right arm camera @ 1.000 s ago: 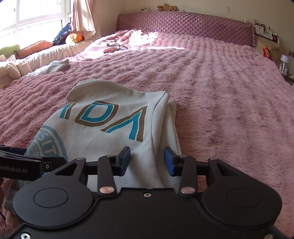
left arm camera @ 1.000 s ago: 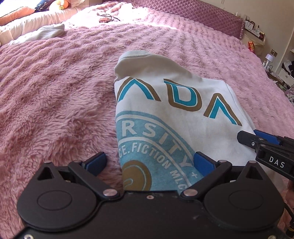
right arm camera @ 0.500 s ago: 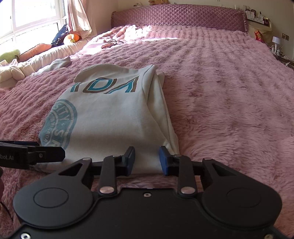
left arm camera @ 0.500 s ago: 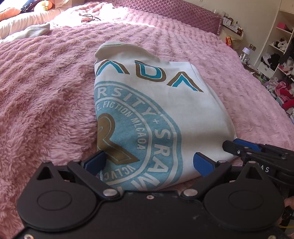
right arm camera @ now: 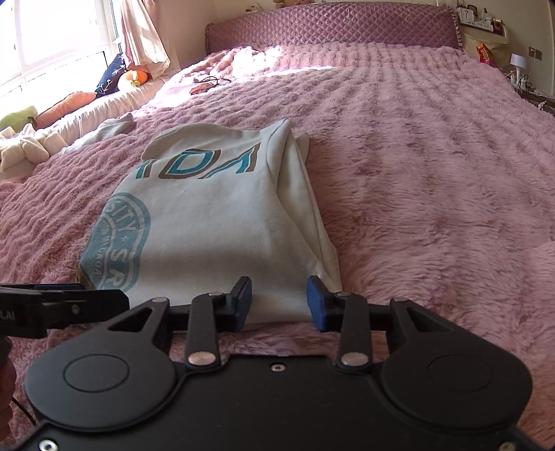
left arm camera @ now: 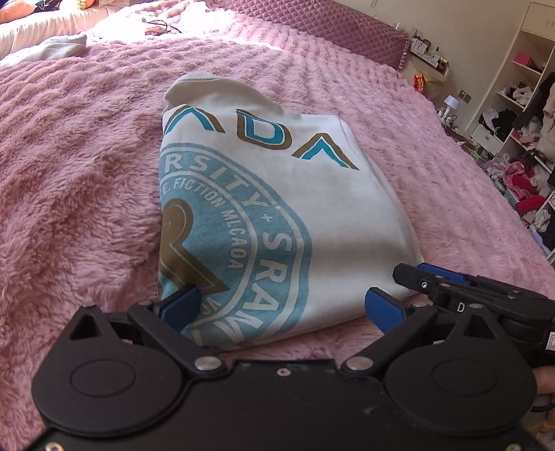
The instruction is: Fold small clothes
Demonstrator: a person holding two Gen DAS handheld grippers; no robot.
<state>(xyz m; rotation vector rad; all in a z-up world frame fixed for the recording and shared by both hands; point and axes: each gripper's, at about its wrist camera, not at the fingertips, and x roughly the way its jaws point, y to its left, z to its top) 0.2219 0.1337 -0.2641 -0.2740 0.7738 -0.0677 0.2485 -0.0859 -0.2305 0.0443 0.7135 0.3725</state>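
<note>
while both jaws gape, the folded shirt [left arm camera: 312,194] lies on the blanket [left arm camera: 79,166].

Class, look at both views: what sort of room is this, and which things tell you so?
Most likely a bedroom: a bed under a fluffy pink blanket, a quilted purple headboard at its far end, and open shelves piled with clothes beside it.

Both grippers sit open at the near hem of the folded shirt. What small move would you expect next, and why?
Probably both close on the near hem to lift it toward the collar. The left gripper and right gripper are open, each straddling the near edge of the white shirt, which lies flat on the pink blanket with its sides already folded in; it remains long front to back.
</note>
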